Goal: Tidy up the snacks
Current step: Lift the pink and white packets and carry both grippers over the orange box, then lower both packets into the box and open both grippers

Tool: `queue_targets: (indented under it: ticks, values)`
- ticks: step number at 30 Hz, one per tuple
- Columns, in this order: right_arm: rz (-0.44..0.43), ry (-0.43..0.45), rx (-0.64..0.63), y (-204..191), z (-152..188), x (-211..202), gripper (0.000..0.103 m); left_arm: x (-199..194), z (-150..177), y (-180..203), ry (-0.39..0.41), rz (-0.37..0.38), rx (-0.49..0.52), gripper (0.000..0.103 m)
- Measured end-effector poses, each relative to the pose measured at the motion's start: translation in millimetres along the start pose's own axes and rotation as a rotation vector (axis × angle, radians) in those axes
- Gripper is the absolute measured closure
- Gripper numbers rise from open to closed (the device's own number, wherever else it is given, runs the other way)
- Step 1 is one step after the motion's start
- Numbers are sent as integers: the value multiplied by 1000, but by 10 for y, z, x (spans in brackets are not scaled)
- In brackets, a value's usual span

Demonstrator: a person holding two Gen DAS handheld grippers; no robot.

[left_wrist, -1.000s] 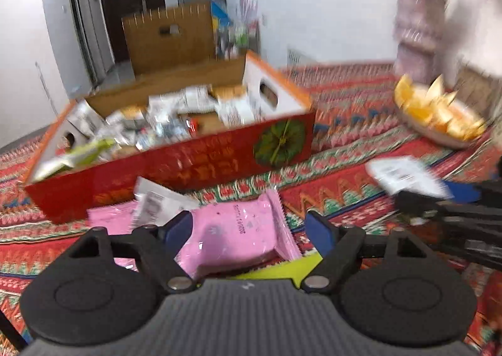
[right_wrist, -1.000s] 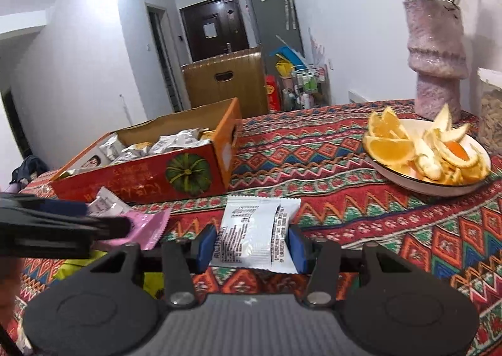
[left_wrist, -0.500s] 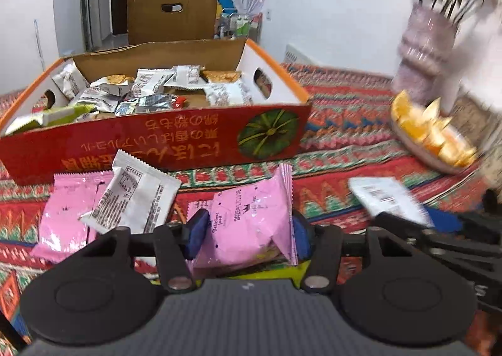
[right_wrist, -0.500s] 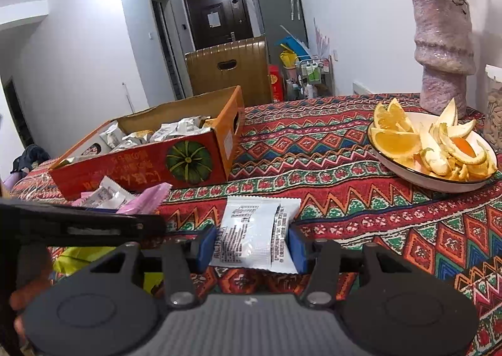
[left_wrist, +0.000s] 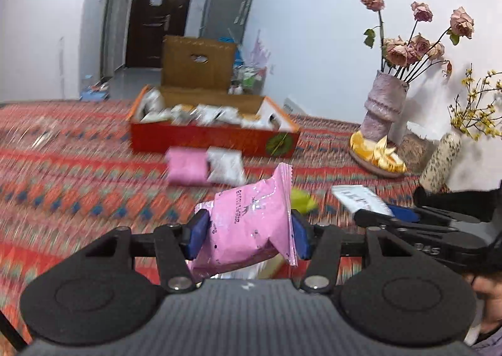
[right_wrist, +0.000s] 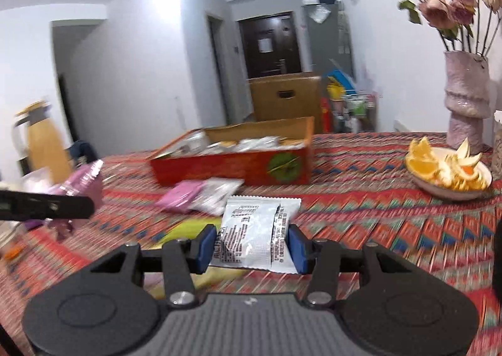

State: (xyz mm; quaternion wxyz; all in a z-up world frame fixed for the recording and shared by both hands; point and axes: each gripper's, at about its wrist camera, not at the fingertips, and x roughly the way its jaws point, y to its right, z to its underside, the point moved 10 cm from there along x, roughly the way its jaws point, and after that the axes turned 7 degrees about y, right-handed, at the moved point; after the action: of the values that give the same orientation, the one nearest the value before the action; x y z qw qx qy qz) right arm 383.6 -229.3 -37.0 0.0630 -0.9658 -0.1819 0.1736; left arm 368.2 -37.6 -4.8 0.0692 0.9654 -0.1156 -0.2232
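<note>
My left gripper [left_wrist: 248, 232] is shut on a pink snack packet [left_wrist: 251, 224] and holds it above the table. My right gripper [right_wrist: 251, 244] is shut on a white snack packet [right_wrist: 255, 235], also lifted. The red snack box [left_wrist: 213, 136] with several packets inside stands further back; it also shows in the right wrist view [right_wrist: 232, 164]. A pink packet [left_wrist: 186, 166] and a white packet [left_wrist: 226, 166] lie in front of the box. A yellow-green packet [right_wrist: 185, 229] lies near the right gripper.
A plate of orange pieces [right_wrist: 448, 172] sits at the right by a vase of dried roses [right_wrist: 466, 105]. A patterned red cloth [left_wrist: 78, 174] covers the table. A brown carton [left_wrist: 197, 62] stands behind the box. A pitcher [right_wrist: 40, 139] stands at the far left.
Both grippers have lifted and pulled back from the box with their packets held. The left gripper closed on the pink packet and raised it off the table.
</note>
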Motion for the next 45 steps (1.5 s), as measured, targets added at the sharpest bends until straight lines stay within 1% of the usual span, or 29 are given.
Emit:
queue_targets:
  ticks: [3,5,8,11,13,14,16,17,19,20,21,22,23,24,26,30,33,35,37,38,39,40,41,42,43,44,45]
  values:
    - [-20,-35,17,-162,168,-214,55,-194,214,-121,-25,-30,-30,48]
    - [-18,-44,16,-226,195,-257,55,-288,228,-200,-18,-30,-37,48]
    - [-14,-33,3,-276,88,-228,55,-283,67,-264,14,-21,-27,48]
    - [-40,9,0,-304,-187,-135,55,-113,-299,-318,72,-11,18,47]
    - [-57,25,-7,-299,-417,14,55,92,-631,-384,104,-25,54,47]
    - [-58,34,-18,-289,-558,130,55,237,-827,-427,112,-32,57,47]
    - [-53,48,-36,-222,-866,422,55,572,-1238,-494,127,-18,62,47]
    - [-43,49,-41,-176,-1010,598,55,765,-1422,-535,128,-31,71,47]
    - [-44,27,-51,-117,-1257,991,55,1190,-1703,-610,106,-52,104,47]
    - [-45,16,-47,-75,-1378,1207,55,1428,-1815,-658,80,-59,102,47]
    - [-44,1,-42,-45,-1472,1398,55,1721,-1904,-697,38,-51,117,47]
    - [-41,-21,-40,10,-1561,1639,55,1949,-1954,-747,6,-57,123,47]
    - [-24,-35,-37,72,-1637,1862,55,2161,-1985,-810,-16,-70,121,47]
    - [-4,-52,-55,119,-1676,2053,55,2400,-2007,-862,-43,-81,143,47]
    - [28,-103,-65,226,-1690,2454,55,2839,-2002,-988,-93,-116,166,47]
    - [60,-209,-47,403,-1534,3120,55,3491,-1841,-1170,-190,-119,189,47]
    - [87,-260,-47,498,-1364,3466,55,3837,-1636,-1261,-244,-129,222,47]
    - [93,-293,-37,536,-1240,3664,54,3986,-1487,-1324,-272,-127,233,45]
    - [98,-313,-39,568,-1162,3823,52,4020,-1463,-1303,-247,-158,296,42]
    - [104,-320,-41,565,-1127,3856,49,4031,-1481,-1270,-237,-141,301,39]
    - [108,-320,-35,583,-1106,3878,41,4017,-1476,-1220,-237,-98,302,30]
    - [108,-316,-25,594,-1102,3886,36,3990,-1472,-1168,-237,-60,313,25]
    - [106,-308,-13,595,-1112,3874,36,3937,-1485,-1113,-221,-29,331,26]
    - [98,-303,-8,588,-1135,3874,33,3894,-1516,-1099,-197,-36,345,24]
    - [93,-299,-10,601,-1152,3865,30,3865,-1544,-1095,-185,-45,362,18]
    - [95,-294,-19,609,-1162,3830,29,3856,-1564,-1103,-190,-52,366,15]
    - [103,-287,-34,611,-1196,3781,28,3836,-1578,-1119,-208,-56,361,8]
